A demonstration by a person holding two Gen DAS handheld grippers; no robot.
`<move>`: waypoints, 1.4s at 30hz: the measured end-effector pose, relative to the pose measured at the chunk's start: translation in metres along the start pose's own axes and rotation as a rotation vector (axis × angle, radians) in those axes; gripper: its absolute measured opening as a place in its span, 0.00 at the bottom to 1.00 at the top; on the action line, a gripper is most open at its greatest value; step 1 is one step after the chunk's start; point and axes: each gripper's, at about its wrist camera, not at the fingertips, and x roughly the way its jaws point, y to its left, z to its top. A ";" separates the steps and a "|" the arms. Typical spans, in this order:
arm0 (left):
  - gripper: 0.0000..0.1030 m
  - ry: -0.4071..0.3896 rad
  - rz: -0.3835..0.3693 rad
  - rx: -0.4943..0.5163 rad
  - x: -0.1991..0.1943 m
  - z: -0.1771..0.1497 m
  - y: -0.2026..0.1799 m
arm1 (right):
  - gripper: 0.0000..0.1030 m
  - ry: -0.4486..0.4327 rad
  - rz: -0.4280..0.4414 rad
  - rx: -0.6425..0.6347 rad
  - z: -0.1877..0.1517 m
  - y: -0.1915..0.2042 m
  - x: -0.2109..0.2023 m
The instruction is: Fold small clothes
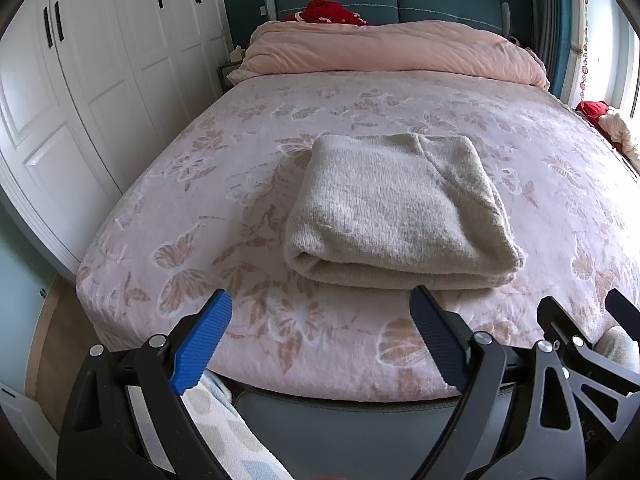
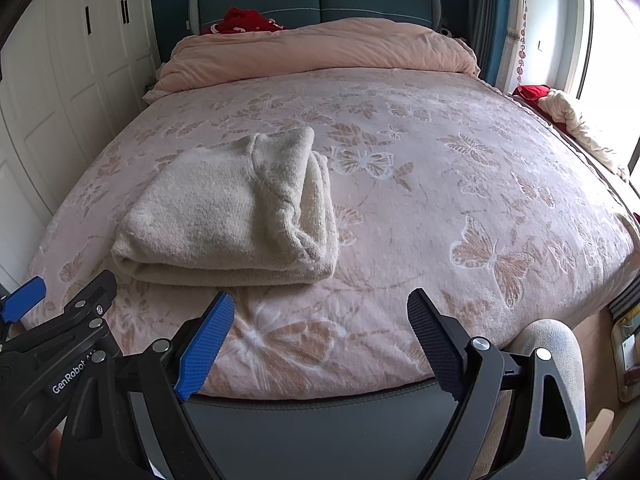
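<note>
Left gripper nearest, fingers spread wide, nothing between them, hovering over the near edge of the bed. Folded cream sweater lies flat on the butterfly-print cover, just beyond the fingertips, closer to the dark right finger than the blue one. Right gripper likewise spread, empty; the sweater sits ahead-left of it, past its blue finger. No contact either side.

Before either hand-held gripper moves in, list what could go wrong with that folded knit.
1. The cream sweater lies folded in loose layers; a pinch at its right edge may lift only the top layer and undo the fold.
2. The plush butterfly bedspread might get caught by the open left hand-held gripper or right hand-held gripper.
</note>
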 end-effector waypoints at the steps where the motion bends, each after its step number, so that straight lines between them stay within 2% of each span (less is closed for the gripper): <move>1: 0.85 0.001 -0.001 0.001 0.001 0.000 0.000 | 0.84 0.001 -0.002 0.000 -0.001 0.001 0.000; 42: 0.85 0.030 0.004 -0.002 0.014 -0.006 0.003 | 0.83 0.033 -0.027 -0.021 -0.008 0.003 0.006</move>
